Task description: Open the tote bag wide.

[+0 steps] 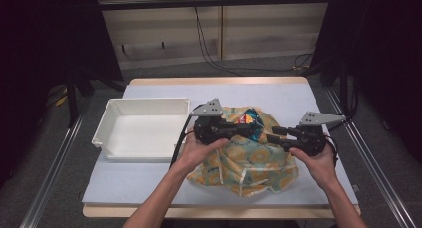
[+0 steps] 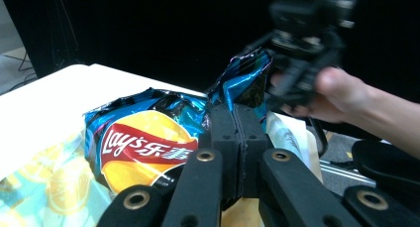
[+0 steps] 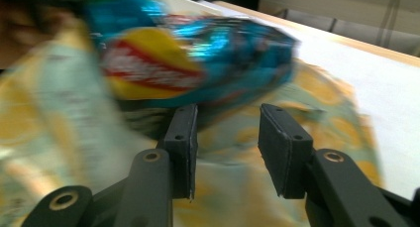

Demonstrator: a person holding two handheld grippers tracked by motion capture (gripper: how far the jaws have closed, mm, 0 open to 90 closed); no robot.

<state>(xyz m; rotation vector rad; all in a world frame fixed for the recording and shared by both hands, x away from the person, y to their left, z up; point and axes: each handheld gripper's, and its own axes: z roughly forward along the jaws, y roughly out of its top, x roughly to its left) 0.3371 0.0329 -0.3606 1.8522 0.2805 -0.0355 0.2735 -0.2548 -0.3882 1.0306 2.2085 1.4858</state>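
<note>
Your left gripper [image 2: 237, 133] was clenched on a corner of the blue chip bag [image 2: 143, 142], lifting it above the patterned cloth [image 1: 249, 163] on the counter [image 1: 149, 183], while your right gripper [image 3: 225, 142] stood released below it, so the slick foil could have slipped from that single pinch.

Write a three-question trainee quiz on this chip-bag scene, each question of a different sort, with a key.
1. True or false: the left hand-held gripper is shut on the chip bag.
2. What lies under the chip bag? A) a patterned cloth B) a metal tray C) a cardboard box
3. Fill in: the white bin on the table sits beside the person's ____ hand.

Key:
1. True; its jaws pinch the bag's crumpled edge.
2. A
3. Left

The right hand-held gripper stands open, nothing between its jaws.
</note>
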